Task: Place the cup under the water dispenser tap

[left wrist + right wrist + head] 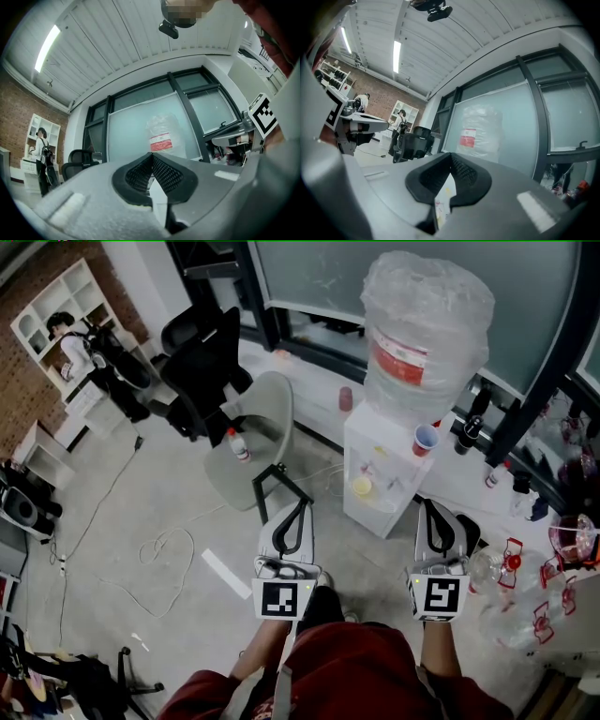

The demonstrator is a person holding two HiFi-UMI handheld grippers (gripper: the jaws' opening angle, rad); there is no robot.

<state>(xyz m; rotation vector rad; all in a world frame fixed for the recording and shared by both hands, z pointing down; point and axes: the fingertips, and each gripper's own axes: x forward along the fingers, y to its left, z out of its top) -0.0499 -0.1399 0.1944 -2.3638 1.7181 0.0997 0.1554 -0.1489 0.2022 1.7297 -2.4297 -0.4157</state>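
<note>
A white water dispenser stands ahead of me with a large plastic-wrapped bottle on top. A blue paper cup sits upright on the dispenser's top, beside the bottle's base. A yellow piece shows on the dispenser's front, lower down. My left gripper and right gripper are held side by side in front of the dispenser, short of it, both shut and empty. In the left gripper view the gripper points at the bottle. The right gripper faces the bottle too.
A grey chair with a small bottle on its seat stands left of the dispenser. Black office chairs are behind it. Cables lie on the floor. Bottles and red clips crowd the right. A person stands far left.
</note>
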